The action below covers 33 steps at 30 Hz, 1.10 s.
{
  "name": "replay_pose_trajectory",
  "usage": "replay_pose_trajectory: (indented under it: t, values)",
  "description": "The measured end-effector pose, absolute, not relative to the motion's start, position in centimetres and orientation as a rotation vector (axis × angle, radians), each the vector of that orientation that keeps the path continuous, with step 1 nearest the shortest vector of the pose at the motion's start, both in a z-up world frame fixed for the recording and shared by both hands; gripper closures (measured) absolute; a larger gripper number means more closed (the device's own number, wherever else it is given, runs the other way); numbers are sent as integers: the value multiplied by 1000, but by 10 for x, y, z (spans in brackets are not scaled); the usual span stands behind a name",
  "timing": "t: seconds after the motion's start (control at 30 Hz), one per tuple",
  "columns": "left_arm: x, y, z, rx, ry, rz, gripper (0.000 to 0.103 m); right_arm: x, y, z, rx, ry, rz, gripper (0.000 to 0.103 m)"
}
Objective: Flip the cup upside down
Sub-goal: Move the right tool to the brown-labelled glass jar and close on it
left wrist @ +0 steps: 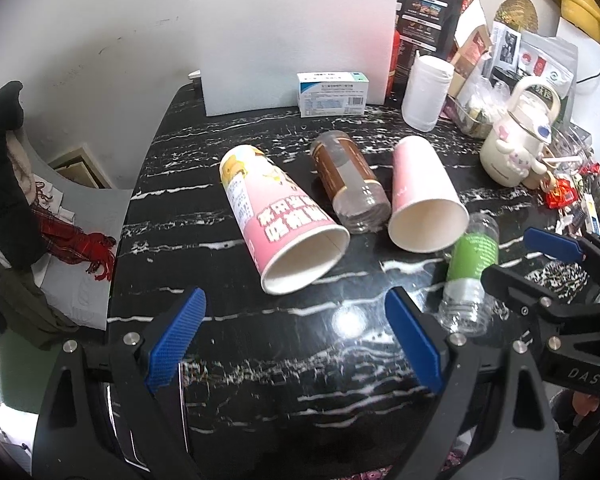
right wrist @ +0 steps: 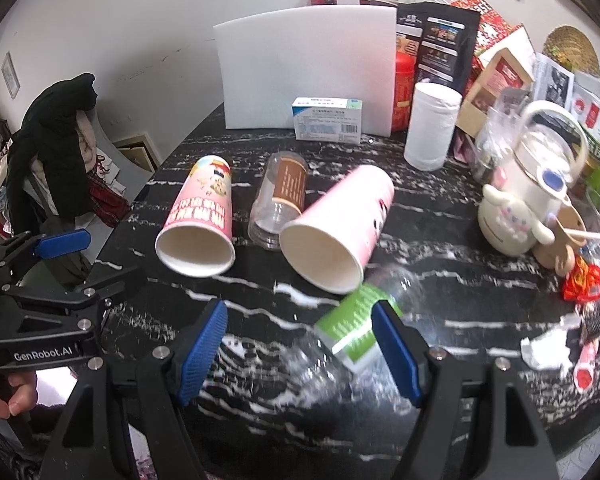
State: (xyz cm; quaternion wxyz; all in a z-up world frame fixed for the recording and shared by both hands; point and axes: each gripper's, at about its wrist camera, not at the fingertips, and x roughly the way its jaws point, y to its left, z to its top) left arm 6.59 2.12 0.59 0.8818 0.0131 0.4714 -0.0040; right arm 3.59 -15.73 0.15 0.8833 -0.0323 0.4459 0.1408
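Cups: both on their sides on the black marble table (left wrist: pixel 260 360), mouths toward the cameras. Left gripper (left wrist: pixel 296 340) spread wide, holding nothing, just short of the printed pink cup (left wrist: pixel 284 216). Right gripper (right wrist: pixel 300 352) also spread, empty; the green-label bottle (right wrist: pixel 352 328) lies blurred between its fingers. Plain pink cup (right wrist: pixel 340 232) lies just beyond that bottle. Brown-label bottle (left wrist: pixel 348 180) lies between the two cups. White foam board (left wrist: pixel 296 40) stands behind them.

Glossy black marble table (left wrist: pixel 260 360), matt paper cups (left wrist: pixel 284 216), clear plastic bottles (left wrist: pixel 350 176).
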Motion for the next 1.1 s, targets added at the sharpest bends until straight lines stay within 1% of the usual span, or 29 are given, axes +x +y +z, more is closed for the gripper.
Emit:
replay_pose_trajectory:
  t: [0.67, 1.1]
  values:
    - [175, 59, -5, 5, 1009, 18, 12, 148, -120, -15, -93, 965, 368, 28]
    - [219, 82, -14, -11, 1029, 55, 12, 211, -92, -38, -103, 1061, 416, 28]
